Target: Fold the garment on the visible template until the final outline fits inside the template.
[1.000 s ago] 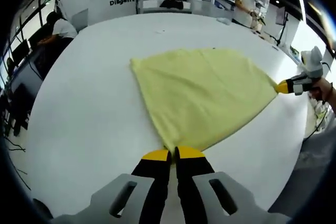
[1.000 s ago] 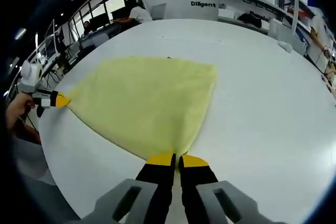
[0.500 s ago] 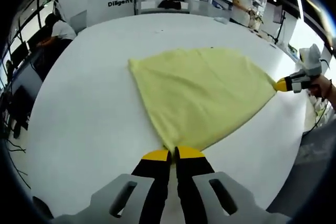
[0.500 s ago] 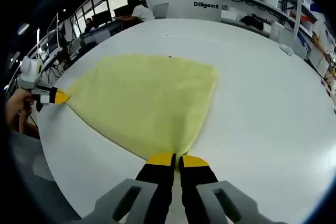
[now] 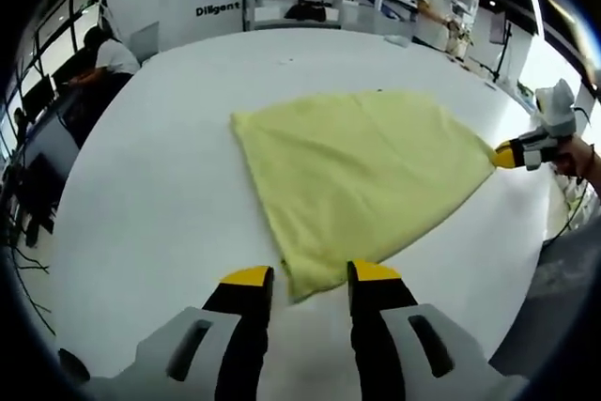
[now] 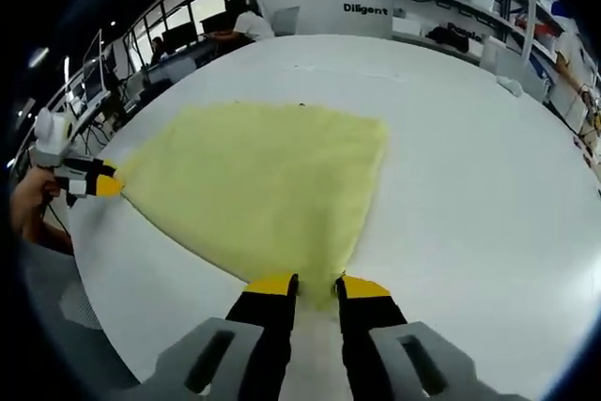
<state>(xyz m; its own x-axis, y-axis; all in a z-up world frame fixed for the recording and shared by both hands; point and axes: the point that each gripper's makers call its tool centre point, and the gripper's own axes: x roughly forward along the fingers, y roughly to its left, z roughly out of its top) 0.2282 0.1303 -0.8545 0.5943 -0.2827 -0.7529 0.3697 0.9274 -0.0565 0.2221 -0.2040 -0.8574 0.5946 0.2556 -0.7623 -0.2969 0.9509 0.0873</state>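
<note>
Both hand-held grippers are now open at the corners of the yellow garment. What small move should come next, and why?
Probably draw both back a little, then re-grip for the next fold. The left hand-held gripper and right hand-held gripper stand open, each with a near corner of the yellow garment between its jaws. The cloth lies flat on the white table, so the corners seem released.

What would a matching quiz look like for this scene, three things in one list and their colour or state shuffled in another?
Things:
1. cloth
2. table
3. left gripper

Descriptions:
A. white, round-edged
B. jaws apart, a corner of fabric lying between them
C. pale yellow, spread flat

Pairs: 1-C, 2-A, 3-B
</note>
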